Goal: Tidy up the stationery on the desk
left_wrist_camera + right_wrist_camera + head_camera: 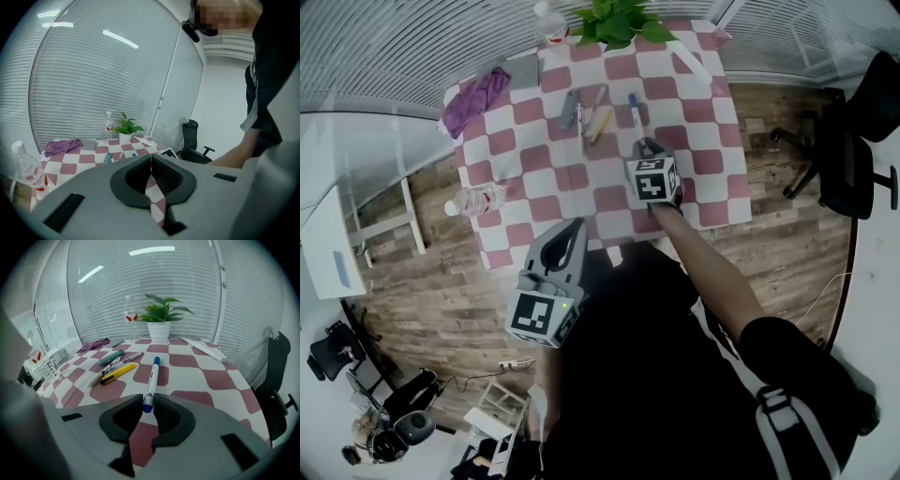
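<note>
On the checked desk [712,178], the containers first: a white pot [159,331] at the far edge holds a leafy green plant, and just beside it stands a clear bottle [131,324] with a red label. A second bottle [476,200], red-labelled too, sits at the desk's left edge. The print on both labels is too small to read.

There's dark lettering along the white barrel of the blue marker [151,380], but you can't make it out either. That marker lies flat, right of the other stationery, with its near blue end pointing back at you. To its left sit a yellow utility knife [117,373], a white pen [112,364] and a teal piece [111,357], close together.

Your right arm is stretched out over the desk and tipped downward, and your right tongs [149,404] are narrowed onto the marker's near end, with a pad against each side.

Your left tongs [151,158] hang back by your body, short of the desk edge, tips pressed together with nothing in them.
</note>
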{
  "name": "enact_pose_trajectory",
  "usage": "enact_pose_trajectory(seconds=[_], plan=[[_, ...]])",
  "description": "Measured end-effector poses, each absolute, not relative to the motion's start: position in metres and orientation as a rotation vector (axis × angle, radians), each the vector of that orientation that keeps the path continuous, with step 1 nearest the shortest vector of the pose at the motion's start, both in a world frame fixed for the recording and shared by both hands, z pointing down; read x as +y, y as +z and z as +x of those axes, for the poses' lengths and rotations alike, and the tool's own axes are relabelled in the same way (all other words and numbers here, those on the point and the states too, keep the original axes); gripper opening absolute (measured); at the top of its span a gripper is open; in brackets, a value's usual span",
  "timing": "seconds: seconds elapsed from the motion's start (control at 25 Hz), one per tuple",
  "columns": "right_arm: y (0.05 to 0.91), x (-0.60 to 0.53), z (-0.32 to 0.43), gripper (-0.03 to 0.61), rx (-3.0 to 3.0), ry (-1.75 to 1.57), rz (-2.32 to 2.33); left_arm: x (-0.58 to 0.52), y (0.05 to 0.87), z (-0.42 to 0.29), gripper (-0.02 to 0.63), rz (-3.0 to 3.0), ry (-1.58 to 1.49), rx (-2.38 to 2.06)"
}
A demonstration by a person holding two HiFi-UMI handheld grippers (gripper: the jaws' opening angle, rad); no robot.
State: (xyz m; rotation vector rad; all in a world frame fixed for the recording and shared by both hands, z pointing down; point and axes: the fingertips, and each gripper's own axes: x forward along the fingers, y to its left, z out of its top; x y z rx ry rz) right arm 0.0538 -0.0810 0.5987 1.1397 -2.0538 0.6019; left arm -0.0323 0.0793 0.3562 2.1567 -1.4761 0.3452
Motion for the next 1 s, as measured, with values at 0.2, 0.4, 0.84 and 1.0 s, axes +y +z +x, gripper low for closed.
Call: enact_pose_trajectory(seconds=[0.2,0.4,0.84,1.0], plan=[[0.590,-0.070,0.071,0.087,-2.046,0.609,1.162,0.078,0.351,-0.029,0.032,2.197,0.310,-1.459],[0.590,-0.055,0.099,0.086,-2.016,0.640,1.196,0.079,0.352,-0.023,0.033,2.232,0.313,-1.419],[0.599,-0.027,0.134,0.087,-1.951,0.677,1.245,0.075,0.353,-0.010,0.033,2.294,0.316,-1.329],[0.605,-0.025,0.139,0.087,-1.917,0.678,1.229,0.074,0.352,-0.008,0.032,2.310,0.316,-1.315]])
